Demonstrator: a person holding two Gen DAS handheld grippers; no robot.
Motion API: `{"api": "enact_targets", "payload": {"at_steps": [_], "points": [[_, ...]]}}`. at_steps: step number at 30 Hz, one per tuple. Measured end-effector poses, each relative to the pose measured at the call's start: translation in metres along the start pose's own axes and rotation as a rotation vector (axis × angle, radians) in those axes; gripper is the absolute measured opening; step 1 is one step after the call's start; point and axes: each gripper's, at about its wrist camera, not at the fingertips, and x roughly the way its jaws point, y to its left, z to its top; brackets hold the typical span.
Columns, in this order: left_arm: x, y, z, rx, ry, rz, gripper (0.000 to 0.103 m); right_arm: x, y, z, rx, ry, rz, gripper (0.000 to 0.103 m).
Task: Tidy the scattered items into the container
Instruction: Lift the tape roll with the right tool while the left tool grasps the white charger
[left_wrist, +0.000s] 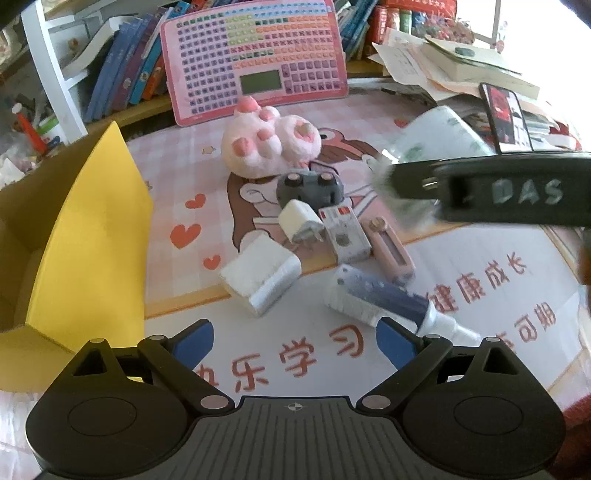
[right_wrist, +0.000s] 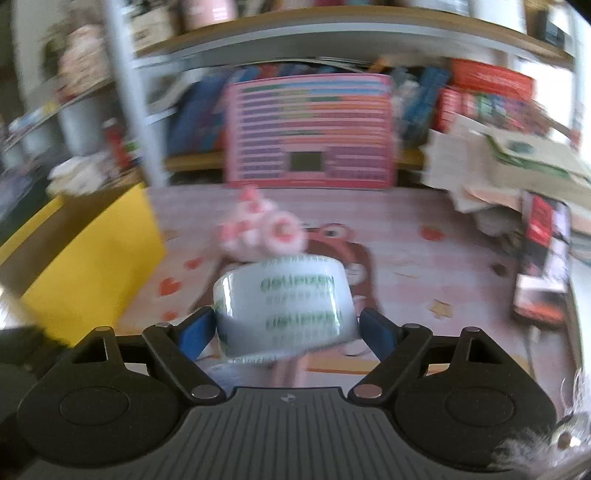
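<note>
Hovering low over the pink printed desk mat (left_wrist: 461, 354), the left gripper (left_wrist: 294, 341) is pointing steeply down with its blue fingertips (left_wrist: 194, 341) spread wide and nothing between them. Just ahead of its right fingertip a blue-and-white tube (left_wrist: 384, 301) is lying flat on the mat. Beyond it a white foam block (left_wrist: 260, 278), a white charger plug (left_wrist: 300, 220), a small white box (left_wrist: 345, 236), a pink flat case (left_wrist: 392, 251) and a grey toy car (left_wrist: 310, 184) are sitting close together, with a pink plush paw (left_wrist: 271, 146) behind them.

The right gripper (right_wrist: 287, 330) is tilted down more gently, and its view is smeared by motion. Its blue fingertips (right_wrist: 376, 330) are standing on either side of a white roll with green print (right_wrist: 284, 306), the left one seeming to touch it and the right one just beside it; whether they are truly pinching it cannot be told through the blur. In the left wrist view that roll (left_wrist: 439, 136) is showing above the mat at the end of the right gripper's dark body, which is crossing in from the right edge.

The yellow cardboard box (left_wrist: 92, 236) is standing open at the left of the mat, well apart from the roll. A pink keyboard toy (left_wrist: 255, 59) is leaning against the books at the back.
</note>
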Motion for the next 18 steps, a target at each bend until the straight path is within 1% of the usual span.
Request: {"api": "enact_targets", "payload": {"at_steps": [3, 7, 9, 18], "points": [[0.007, 0.006, 0.007, -0.029, 0.005, 0.013, 0.089, -0.001, -0.016, 0.002, 0.058, -0.001, -0.031, 0.083], [0.015, 0.016, 0.016, -0.076, 0.005, 0.027, 0.082, 0.006, -0.024, 0.0, 0.069, 0.032, -0.049, 0.082], [0.022, 0.018, 0.02, -0.082, 0.008, 0.031, 0.078, 0.009, -0.028, -0.001, 0.069, 0.05, -0.055, 0.082], [0.047, 0.02, 0.03, -0.074, 0.051, 0.057, 0.076, 0.024, -0.033, -0.007, 0.059, 0.151, -0.098, 0.082]]}}
